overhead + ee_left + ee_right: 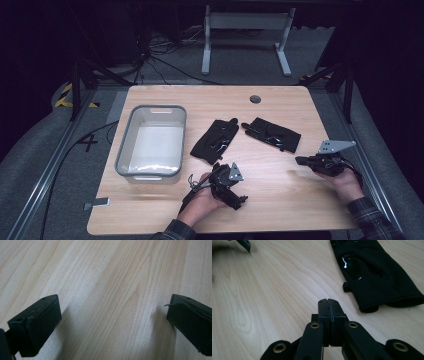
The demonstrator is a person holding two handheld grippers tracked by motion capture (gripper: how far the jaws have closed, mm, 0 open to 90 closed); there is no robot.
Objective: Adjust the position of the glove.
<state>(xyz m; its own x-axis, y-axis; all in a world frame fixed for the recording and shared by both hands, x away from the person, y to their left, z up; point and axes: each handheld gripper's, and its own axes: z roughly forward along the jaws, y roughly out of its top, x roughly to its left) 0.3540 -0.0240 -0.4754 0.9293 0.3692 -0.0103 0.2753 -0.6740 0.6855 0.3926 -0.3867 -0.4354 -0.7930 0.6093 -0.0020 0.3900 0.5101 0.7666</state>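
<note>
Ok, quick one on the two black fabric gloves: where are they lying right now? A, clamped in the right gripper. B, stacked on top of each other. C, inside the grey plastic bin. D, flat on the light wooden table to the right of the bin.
D: the two black fabric gloves lie side by side, apart, on the light wooden table, right of the grey plastic bin, whose inside holds no glove.

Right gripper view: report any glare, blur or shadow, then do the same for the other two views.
Right gripper view: white glare on the glossy patch of the near glove; top-left corner blurred. Left gripper view: sharp wood grain, soft shadows beside the open left gripper. High view: table evenly lit, surroundings dark; bright sheen on the grey bin floor.
</note>
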